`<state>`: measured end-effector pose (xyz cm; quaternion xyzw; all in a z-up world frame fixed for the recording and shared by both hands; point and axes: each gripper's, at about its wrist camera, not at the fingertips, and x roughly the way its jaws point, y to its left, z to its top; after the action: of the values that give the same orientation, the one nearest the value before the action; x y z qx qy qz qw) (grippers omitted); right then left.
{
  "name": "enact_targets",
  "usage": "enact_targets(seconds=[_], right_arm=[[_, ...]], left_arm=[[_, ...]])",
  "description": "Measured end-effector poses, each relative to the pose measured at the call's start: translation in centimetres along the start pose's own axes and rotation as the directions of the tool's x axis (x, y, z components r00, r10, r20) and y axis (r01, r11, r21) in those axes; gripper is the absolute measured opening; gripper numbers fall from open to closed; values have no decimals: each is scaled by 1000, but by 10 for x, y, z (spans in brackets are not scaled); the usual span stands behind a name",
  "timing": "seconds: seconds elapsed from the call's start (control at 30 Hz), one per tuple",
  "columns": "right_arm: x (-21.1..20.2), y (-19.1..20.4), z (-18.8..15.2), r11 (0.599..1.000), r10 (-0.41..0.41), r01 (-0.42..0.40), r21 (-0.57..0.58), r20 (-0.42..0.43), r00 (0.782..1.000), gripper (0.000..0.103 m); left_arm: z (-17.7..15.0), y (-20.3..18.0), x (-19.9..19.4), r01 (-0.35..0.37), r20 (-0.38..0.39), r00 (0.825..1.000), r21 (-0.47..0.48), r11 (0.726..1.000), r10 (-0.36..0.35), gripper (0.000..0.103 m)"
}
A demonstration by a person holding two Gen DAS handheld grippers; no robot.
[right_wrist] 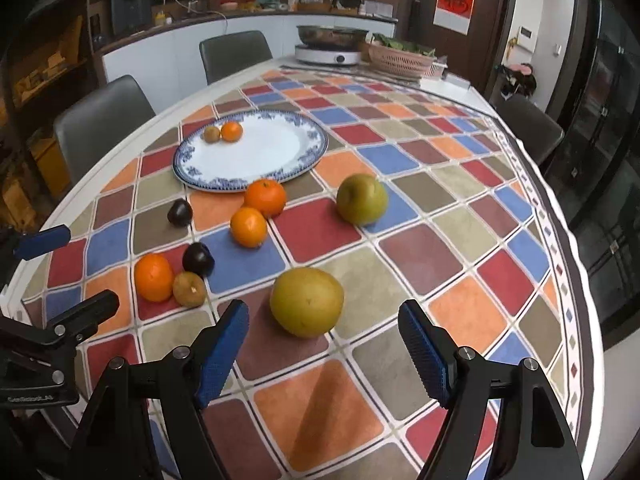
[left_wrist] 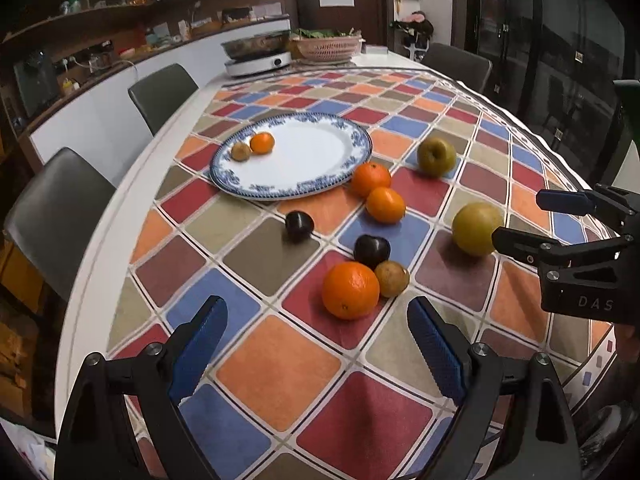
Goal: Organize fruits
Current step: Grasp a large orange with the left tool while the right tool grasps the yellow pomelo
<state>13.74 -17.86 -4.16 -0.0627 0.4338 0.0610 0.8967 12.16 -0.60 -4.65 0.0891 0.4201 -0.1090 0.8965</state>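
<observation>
We see the surface (left_wrist: 280, 368), draped in a checked cloth of coloured squares, filling both frames. Left of centre sits the glazed blue-rimmed plate (left_wrist: 312, 184), hard and breakable, holding two small fruits. Lower centre in the right view lies the big yellow pear (right_wrist: 306, 302), round, smooth, probably heavy; we judge it best gripped across its widest part. The right gripper (right_wrist: 322, 350) hangs wide open and empty, as does the left gripper (left_wrist: 318, 350) near the dimpled orange (left_wrist: 350, 290).
</observation>
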Motion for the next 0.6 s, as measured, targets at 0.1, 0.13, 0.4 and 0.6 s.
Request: enact_targets(seconds=[0.1, 0.13, 0.4, 0.6], right_arm=[[7, 1, -3, 1000, 13, -13, -1, -27, 1000, 77], [9, 1, -3, 1000, 14, -14, -1, -33, 999, 77], [24, 1, -5, 1000, 20, -21, -8, -70, 997, 77], [32, 2, -4, 1000, 23, -25, -17, -82, 996, 77]], left_arm=[[-1, -1, 7, 16, -9, 1000, 5, 1000, -16, 92], [-2, -1, 9, 19, -9, 1000, 8, 1000, -19, 92], [0, -3, 21, 34, 2, 999, 48, 998, -34, 91], [4, -2, 27, 70, 17, 997, 65, 995, -71, 81]])
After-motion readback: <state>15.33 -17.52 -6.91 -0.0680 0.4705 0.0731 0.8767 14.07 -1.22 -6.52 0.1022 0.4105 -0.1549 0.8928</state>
